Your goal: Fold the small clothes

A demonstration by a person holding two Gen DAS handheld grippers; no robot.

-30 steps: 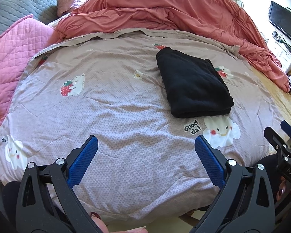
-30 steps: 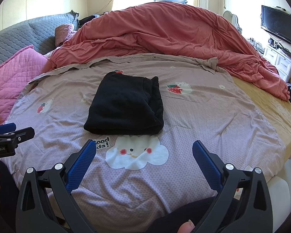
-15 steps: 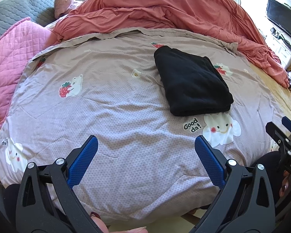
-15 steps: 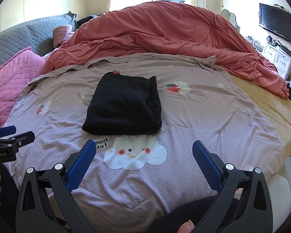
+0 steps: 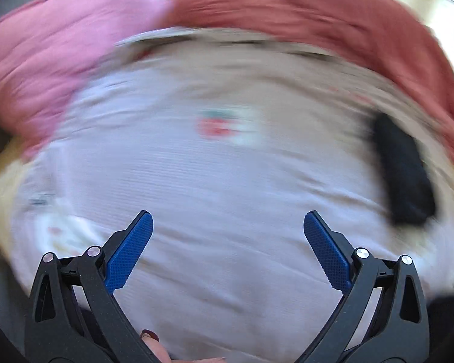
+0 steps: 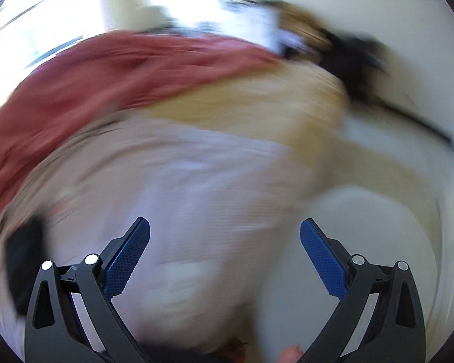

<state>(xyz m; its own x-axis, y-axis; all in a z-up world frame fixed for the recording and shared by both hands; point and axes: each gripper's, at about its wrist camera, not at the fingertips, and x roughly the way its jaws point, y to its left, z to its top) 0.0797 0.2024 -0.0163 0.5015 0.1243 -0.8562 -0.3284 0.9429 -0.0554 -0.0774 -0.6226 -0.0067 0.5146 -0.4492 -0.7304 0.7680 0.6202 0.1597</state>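
Both views are heavily motion-blurred. The folded black garment [image 5: 404, 172] lies on the pale purple bedspread [image 5: 215, 187], at the far right of the left wrist view. In the right wrist view the black garment [image 6: 24, 266] shows at the lower left edge, on the same bedspread [image 6: 196, 199]. My left gripper [image 5: 227, 220] hangs open over bare bedspread, well left of the garment, nothing between its blue pads. My right gripper [image 6: 225, 228] is also open and empty, over the bed's right edge, pointing away from the garment.
A rust-red duvet [image 5: 333, 18] is heaped along the far side of the bed and a pink quilted pillow [image 5: 45, 48] lies at the left. In the right wrist view the yellow sheet [image 6: 257, 106], pale floor [image 6: 378, 227] and dark blurred clutter [image 6: 354, 57] appear.
Both grippers have swung fast: the left one to the left, the right one to the right. The garment slid from the middle to the edge of each view. Both stay open.
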